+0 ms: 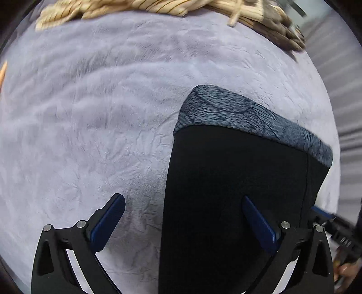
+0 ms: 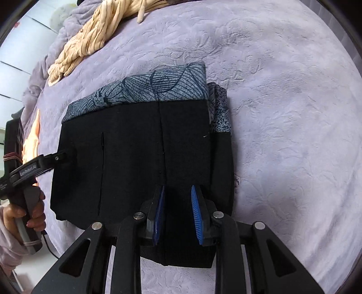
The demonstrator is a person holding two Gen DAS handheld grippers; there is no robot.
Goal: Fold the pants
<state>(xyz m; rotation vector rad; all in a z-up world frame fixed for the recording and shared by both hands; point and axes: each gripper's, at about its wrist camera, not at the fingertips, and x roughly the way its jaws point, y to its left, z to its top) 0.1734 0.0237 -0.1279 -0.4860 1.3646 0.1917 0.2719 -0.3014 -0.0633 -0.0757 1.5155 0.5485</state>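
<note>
The black pants (image 2: 135, 158) with a blue-grey patterned band (image 2: 158, 88) lie folded into a compact block on the lavender blanket (image 2: 282, 113). They also show in the left wrist view (image 1: 226, 192), with the band (image 1: 237, 113) at the far edge. My left gripper (image 1: 183, 203) is open wide, straddling the block's left edge; its tip shows in the right wrist view (image 2: 60, 157) at that edge. My right gripper (image 2: 177, 190) is partly open, hovering over the near part of the block with nothing between its pads.
A cream striped garment (image 2: 90, 38) lies crumpled at the far side of the blanket, also in the left wrist view (image 1: 135, 9). An orange cloth (image 2: 31, 140) lies to the left. The blanket's edge and a pale wall are at the far left.
</note>
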